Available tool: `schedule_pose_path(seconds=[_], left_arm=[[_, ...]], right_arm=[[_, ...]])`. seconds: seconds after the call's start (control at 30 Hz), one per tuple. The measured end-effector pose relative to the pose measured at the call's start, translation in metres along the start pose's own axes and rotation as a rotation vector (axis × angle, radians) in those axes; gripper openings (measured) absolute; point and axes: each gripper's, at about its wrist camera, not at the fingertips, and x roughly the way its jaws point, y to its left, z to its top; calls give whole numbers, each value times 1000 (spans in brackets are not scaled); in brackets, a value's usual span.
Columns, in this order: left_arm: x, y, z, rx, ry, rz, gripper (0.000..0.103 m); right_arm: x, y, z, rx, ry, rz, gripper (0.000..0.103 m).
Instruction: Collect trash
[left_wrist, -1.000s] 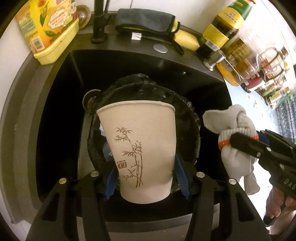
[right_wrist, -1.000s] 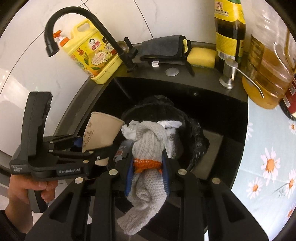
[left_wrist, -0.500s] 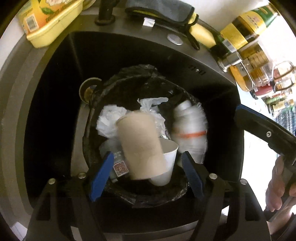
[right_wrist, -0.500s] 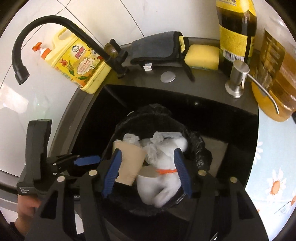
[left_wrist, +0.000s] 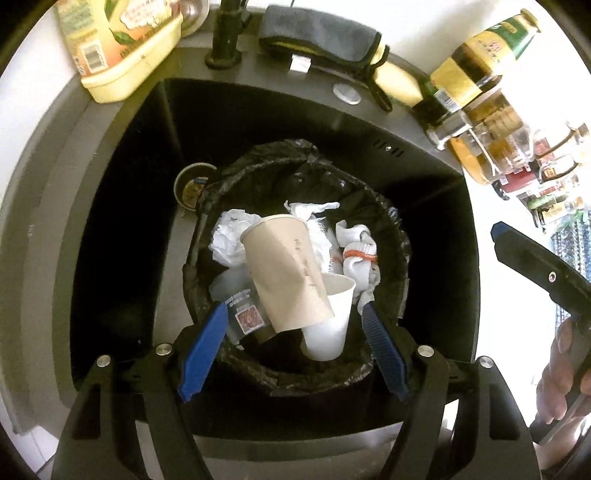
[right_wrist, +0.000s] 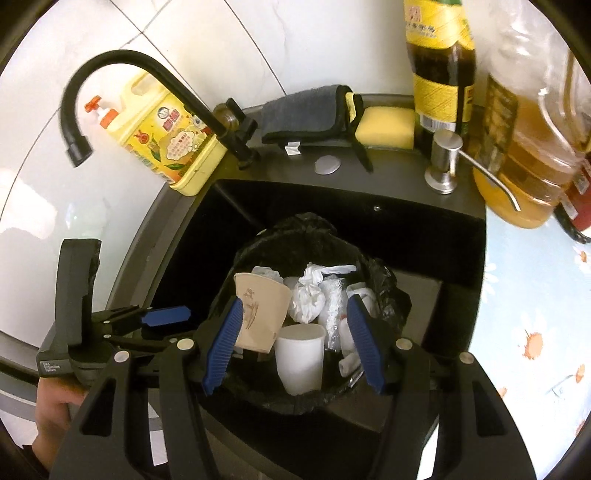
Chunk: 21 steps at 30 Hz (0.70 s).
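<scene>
A black-lined trash bin (left_wrist: 395, 236) stands inside a dark kitchen sink (left_wrist: 122, 206), and both hand-held tongs hang above its mouth. The left gripper (left_wrist: 293, 345) has its blue-padded jaws spread wide with nothing pressed between them; they have just been opening. The right gripper (right_wrist: 295, 343) stands moderately apart, its jaws likewise just opened and gripping nothing.

Inside the bin, a tan paper cup (left_wrist: 286, 273) printed with a bamboo motif lies tilted on top of the pile, its rim toward the far side of the bin. Its base rests over the mouth of a white paper cup (left_wrist: 328, 325), which sits nearer the bin's front edge. To the right of the tan cup lies a grey-white knit glove (left_wrist: 358, 251) with an orange cuff band, bunched against the bin's liner. Crumpled white tissue (left_wrist: 231, 242) fills the bin's left and far sides, and a clear plastic item with a red label (left_wrist: 245, 315) lies at the left front.

Behind the bin, on the sink's rear ledge, a yellow detergent bottle (right_wrist: 162, 144) stands beside a black faucet (right_wrist: 122, 62); a grey cloth (right_wrist: 306, 109) and yellow sponge (right_wrist: 386, 127) lie further right, next to a dark bottle (right_wrist: 439, 70) and a steel soap pump (right_wrist: 445, 158). A large jug of amber oil (right_wrist: 528, 140) stands on the counter right of the sink.
</scene>
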Motion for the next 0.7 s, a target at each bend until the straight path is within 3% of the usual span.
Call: schedule_pose_path(seconds=[0.17,0.37,0.43,0.63,0.7], left_arm=[[-26,-10,-15,13,-66,-8,73],[-46,-25,-33,24,-89,-11,73],[-51,-34,-40,54,-98,-5,73],[-69,-63,-63,85,-136,-2,73],[-78,-75,-75,88,-159,6,79]], right_arm=[[-23,0,-15,-1,-26,-1,59],[-45,-1,-35,-4,-38,-15,59],[-49,-2,-40,-3,-31,-26,66],[-73,-8,-62,-21,-32,-36,69],[-86,-14,-71,-28,-41,-41,70]])
